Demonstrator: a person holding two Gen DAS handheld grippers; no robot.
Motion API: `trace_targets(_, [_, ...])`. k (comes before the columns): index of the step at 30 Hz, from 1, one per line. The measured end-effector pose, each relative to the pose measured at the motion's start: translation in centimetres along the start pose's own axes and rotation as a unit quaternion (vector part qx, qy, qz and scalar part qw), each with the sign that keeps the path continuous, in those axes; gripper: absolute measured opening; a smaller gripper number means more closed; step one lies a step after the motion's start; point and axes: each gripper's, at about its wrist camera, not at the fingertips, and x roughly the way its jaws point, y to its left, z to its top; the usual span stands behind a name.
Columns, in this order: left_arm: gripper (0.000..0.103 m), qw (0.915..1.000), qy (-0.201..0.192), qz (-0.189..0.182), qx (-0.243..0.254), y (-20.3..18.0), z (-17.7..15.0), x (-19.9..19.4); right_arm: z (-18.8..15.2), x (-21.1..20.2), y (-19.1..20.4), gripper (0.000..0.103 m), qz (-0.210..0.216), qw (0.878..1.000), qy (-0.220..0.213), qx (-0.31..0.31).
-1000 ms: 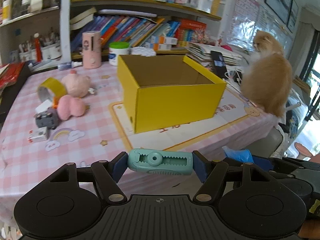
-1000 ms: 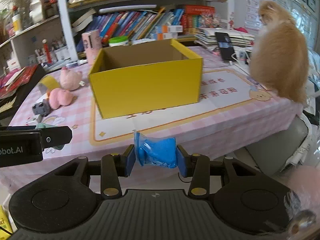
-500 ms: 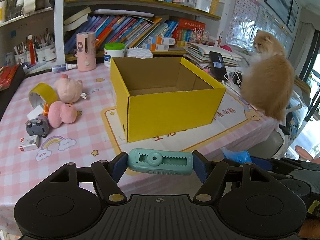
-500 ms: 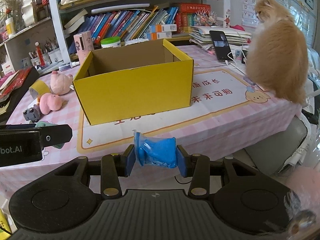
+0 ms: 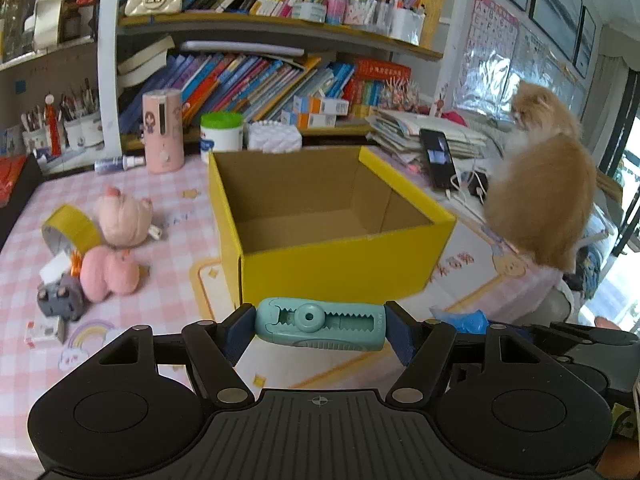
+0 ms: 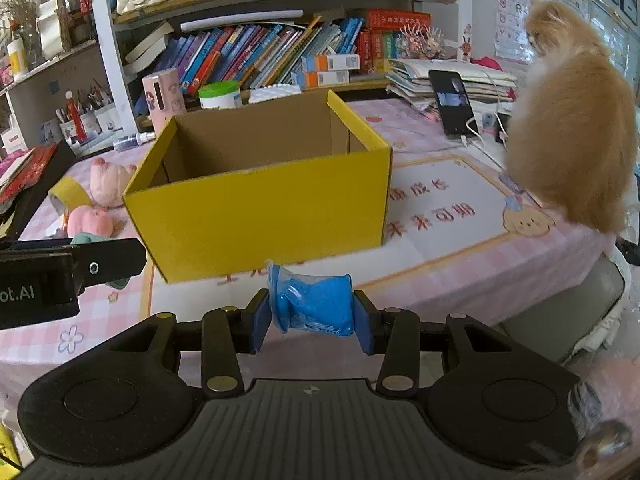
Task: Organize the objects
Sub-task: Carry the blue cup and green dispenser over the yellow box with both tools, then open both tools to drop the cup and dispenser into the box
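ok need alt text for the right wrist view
The right gripper clamps a small blue plastic packet in front of an open, empty yellow cardboard box on a pink checked tablecloth. A fluffy orange cat sits at the table's right edge, with pink plush toys left of the box.

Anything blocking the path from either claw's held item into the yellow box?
Nothing visible. The yellow box is open-topped and looks empty; the teal corrector and blue bag sit just short of its near wall. The cat sits off to the right.

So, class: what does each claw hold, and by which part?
Left claw: teal plastic correction-tape dispenser, clamped by its two ends. Right claw: small blue-filled plastic bag, pinched at its sides.
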Motion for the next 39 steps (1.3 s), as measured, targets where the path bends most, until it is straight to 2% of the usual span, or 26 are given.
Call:
trace_targets(7, [0.069,0.9992,-0.038,0.012,0.006,-0.1,3.4,1.7,3.4,1.8,-0.7,0.04,0.014,1.0,-0.018,-0.014])
trace_targets(13, [0.069,0.997,-0.068,0.036,0.005,0.3,7.3,4.4,8.2,3.3,-0.6,0.04,0.038,0.996,-0.07,-0.047])
trace_targets(16, [0.069,0.997,-0.059,0.049,0.008,0.4,8.7,6.5,10.8,5.2,-0.7,0.04,0.044,0.993,-0.079,-0.071])
trace_targets(20, [0.069,0.9983,-0.022,0.053,0.006,0.7,10.3,10.2,13.4,8.9,-0.2,0.04,0.056,0.989,-0.057,-0.125])
trace_targets(25, [0.069,0.9973,0.036,0.064,0.005,1.3,11.4,14.7,15.2,14.5,1.2,0.04,0.077,0.968,-0.004,-0.238])
trace_targets(31, [0.069,0.9908,0.11,0.078,-0.009,2.6,11.7,19.4,16.3,20.4,2.4,0.04,0.104,0.936,0.067,-0.33])
trace_targets(37, [0.069,0.9873,0.13,0.09,0.013,2.0,11.6,20.9,16.3,23.8,3.6,0.04,0.125,0.906,0.125,-0.385])
trace_targets(39, [0.069,0.9866,0.134,0.091,0.021,1.6,11.5,21.3,16.1,24.4,3.9,0.041,0.119,0.895,0.139,-0.407])
